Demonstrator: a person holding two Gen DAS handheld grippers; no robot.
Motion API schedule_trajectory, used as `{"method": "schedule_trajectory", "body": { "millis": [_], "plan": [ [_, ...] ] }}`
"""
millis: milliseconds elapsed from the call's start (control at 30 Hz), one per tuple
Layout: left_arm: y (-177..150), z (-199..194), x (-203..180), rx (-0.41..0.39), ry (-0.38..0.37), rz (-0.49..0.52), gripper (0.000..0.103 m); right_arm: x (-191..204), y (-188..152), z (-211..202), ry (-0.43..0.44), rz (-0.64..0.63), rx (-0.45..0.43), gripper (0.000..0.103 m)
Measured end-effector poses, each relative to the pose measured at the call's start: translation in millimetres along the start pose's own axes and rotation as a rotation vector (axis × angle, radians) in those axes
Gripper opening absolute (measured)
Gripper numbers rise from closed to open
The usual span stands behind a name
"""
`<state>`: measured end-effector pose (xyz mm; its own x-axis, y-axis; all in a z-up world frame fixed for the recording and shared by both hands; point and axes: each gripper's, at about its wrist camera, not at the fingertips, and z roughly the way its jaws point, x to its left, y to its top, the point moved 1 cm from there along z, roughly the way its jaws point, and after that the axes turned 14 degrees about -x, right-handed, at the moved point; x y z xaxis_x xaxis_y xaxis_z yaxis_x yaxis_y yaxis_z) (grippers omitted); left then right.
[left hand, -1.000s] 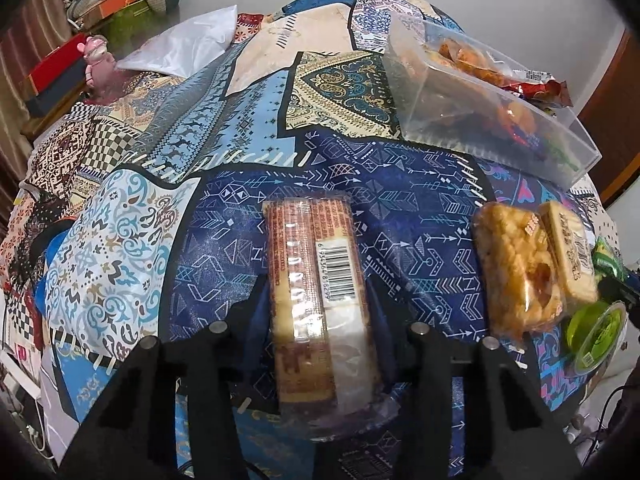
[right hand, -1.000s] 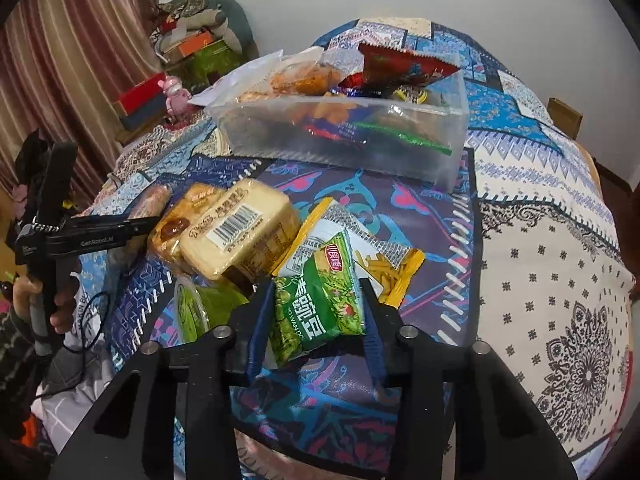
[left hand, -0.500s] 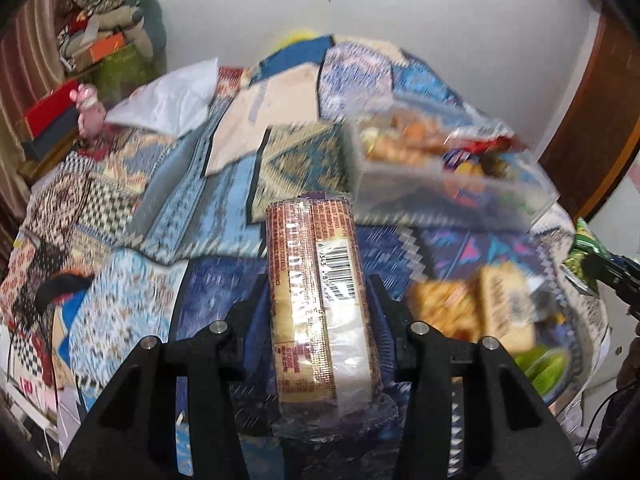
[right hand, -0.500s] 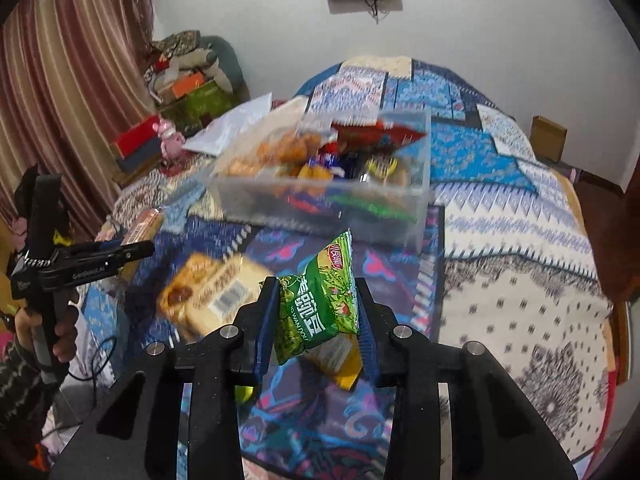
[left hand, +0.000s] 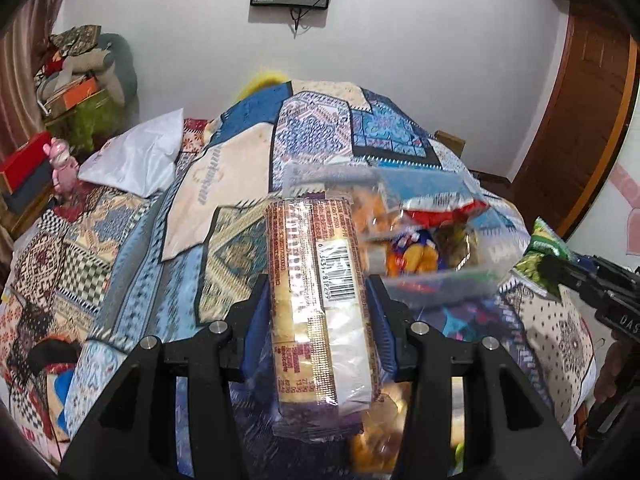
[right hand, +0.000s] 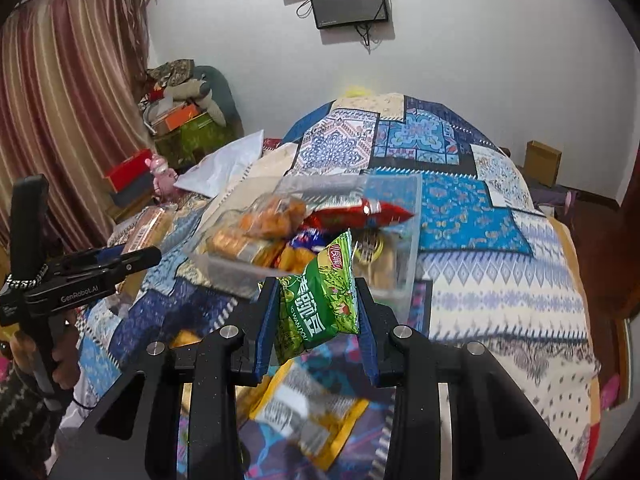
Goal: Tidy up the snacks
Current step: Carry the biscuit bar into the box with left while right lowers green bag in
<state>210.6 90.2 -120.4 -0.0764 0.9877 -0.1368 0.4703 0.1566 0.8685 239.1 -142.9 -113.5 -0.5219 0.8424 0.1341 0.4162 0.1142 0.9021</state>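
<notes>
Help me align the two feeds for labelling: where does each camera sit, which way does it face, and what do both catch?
Left wrist: on the left gripper, facing along the bed toward the wall; its fingers clamp the biscuit pack; right gripper at right edge.
Right wrist: on the right gripper, facing likewise, clamping the green snack bag; left gripper at left edge.
Shared: clear bin, quilt, wall screen.

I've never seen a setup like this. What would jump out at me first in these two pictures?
Probably the two snacks held up in mid-air: the left claw pinches a long biscuit pack, and the right claw grips a bright green pea bag. Just beyond them, a clear plastic bin crammed with colourful snacks sits on the patchwork bedspread.
</notes>
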Motion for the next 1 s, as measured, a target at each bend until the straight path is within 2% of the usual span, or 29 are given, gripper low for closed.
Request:
{"method": "schedule_trajectory", "body": {
  "millis": [300,700,833,1000],
  "plan": [
    [17.9,45.1,-1.0,0.010,0.003,-0.006,0.046,-15.2,8.6,31.7,-0.021,0.017,0.013,0.033],
    [23.2,104.7,-1.1,0.047,0.022,0.019,0.046,-2.4,7.0,85.0,0.025,-0.011,0.063,0.032],
    [20.4,115.5,-2.4,0.054,0.028,0.028,0.046,-2.7,1.4,100.2,0.026,-0.013,0.091,0.032],
    [19.0,116.5,-3.4,0.046,0.044,0.038,0.047,-5.2,-1.5,98.8,0.018,-0.013,0.100,0.034]
  ]
}}
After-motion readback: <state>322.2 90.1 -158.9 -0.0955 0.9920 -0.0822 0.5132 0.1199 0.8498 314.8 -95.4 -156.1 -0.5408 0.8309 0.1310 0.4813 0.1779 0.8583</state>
